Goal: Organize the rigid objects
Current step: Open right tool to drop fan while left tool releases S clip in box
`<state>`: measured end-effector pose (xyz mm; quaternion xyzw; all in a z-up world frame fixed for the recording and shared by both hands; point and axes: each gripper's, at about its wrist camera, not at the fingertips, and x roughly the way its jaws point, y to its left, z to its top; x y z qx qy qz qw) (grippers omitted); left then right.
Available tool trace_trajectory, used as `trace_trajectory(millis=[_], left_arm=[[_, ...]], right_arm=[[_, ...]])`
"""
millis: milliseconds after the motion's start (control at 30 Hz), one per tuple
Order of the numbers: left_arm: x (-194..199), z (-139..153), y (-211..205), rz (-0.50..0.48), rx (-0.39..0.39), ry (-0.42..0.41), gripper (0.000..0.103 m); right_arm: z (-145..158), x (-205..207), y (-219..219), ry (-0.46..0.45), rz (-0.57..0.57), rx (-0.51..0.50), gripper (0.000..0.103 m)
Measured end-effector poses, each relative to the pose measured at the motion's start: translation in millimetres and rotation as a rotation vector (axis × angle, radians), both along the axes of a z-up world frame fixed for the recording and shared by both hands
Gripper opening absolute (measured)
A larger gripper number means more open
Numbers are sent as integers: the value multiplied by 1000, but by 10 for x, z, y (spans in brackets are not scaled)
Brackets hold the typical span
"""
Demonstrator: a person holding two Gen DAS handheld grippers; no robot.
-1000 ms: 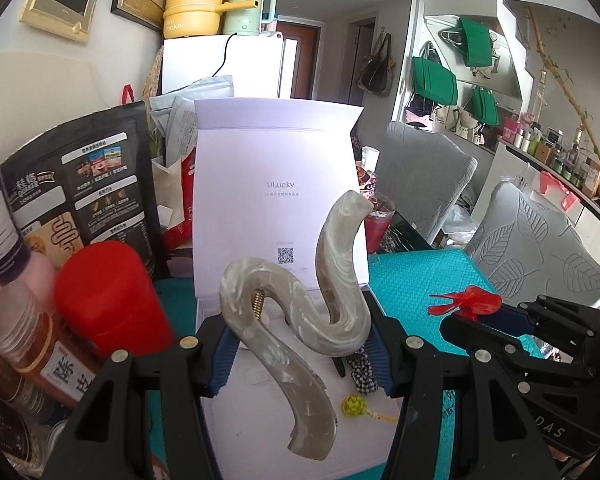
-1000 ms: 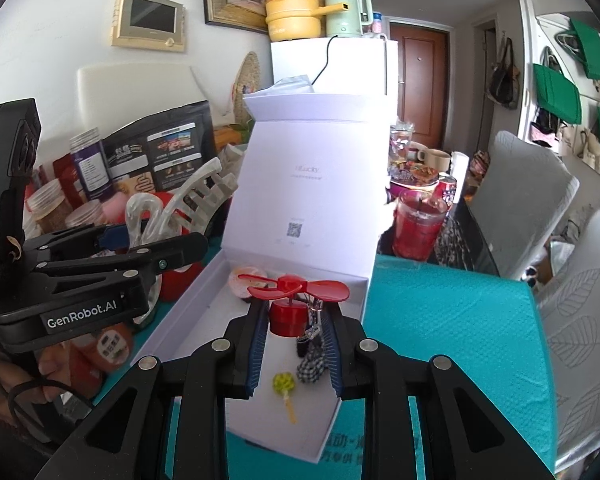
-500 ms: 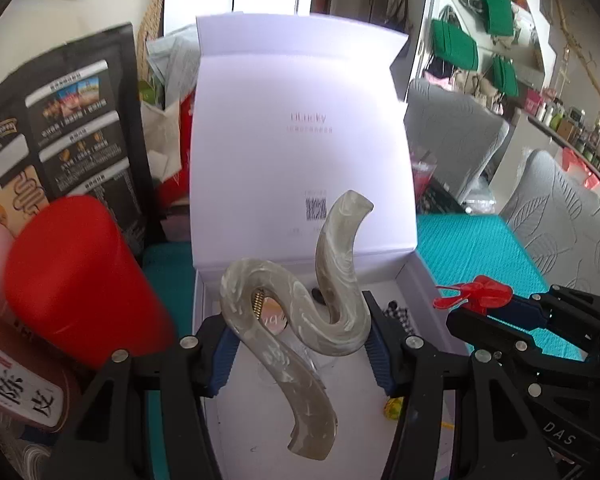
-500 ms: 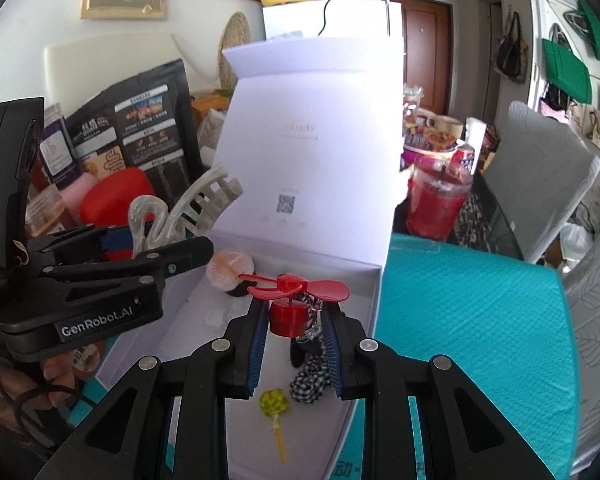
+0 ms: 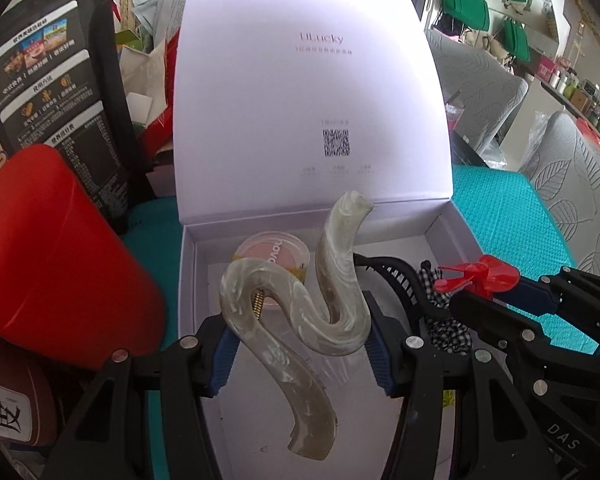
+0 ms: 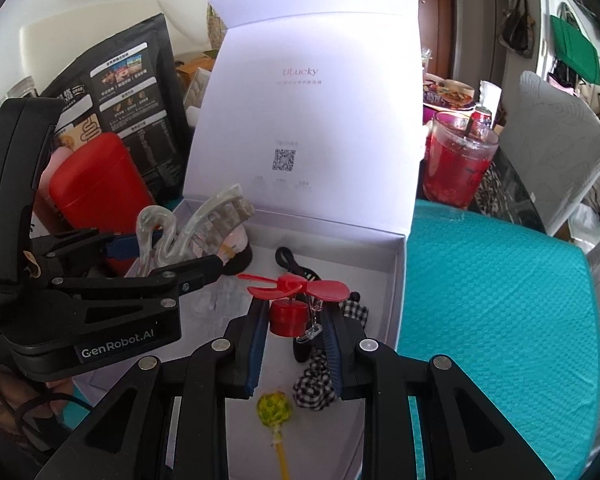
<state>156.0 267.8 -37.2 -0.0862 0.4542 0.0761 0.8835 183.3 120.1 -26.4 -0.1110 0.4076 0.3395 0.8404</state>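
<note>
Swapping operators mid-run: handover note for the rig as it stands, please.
Left gripper: shut on a marbled hair claw, held above the open white box.
Right gripper: shut on a small red fan, also over the box.
Already in the box: a pink compact, a black comb, a checkered scrunchie, a yellow pick.
Done: those four are in.
Left: probably lower and release the claw and the fan into bare floor of the box.

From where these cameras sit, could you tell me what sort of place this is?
Most likely a lived-in home dining area: a cluttered table with a teal cover, fabric-covered chairs, and green bags hanging on the wall.
</note>
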Motion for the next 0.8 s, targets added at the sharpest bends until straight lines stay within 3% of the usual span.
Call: trace_trajectory(millis=[200,533,800], left_arm=[[47,-126,-21,-23,-2,58,55],[85,-212,46,18,15,109,55],[69,-151,-36,27,53,98,55]], right_arm=[[-82,57,19,18,-10,-11,26],[-169,118,89,37,-16,-32,26],[-151,111,87,28,-27,-46,26]])
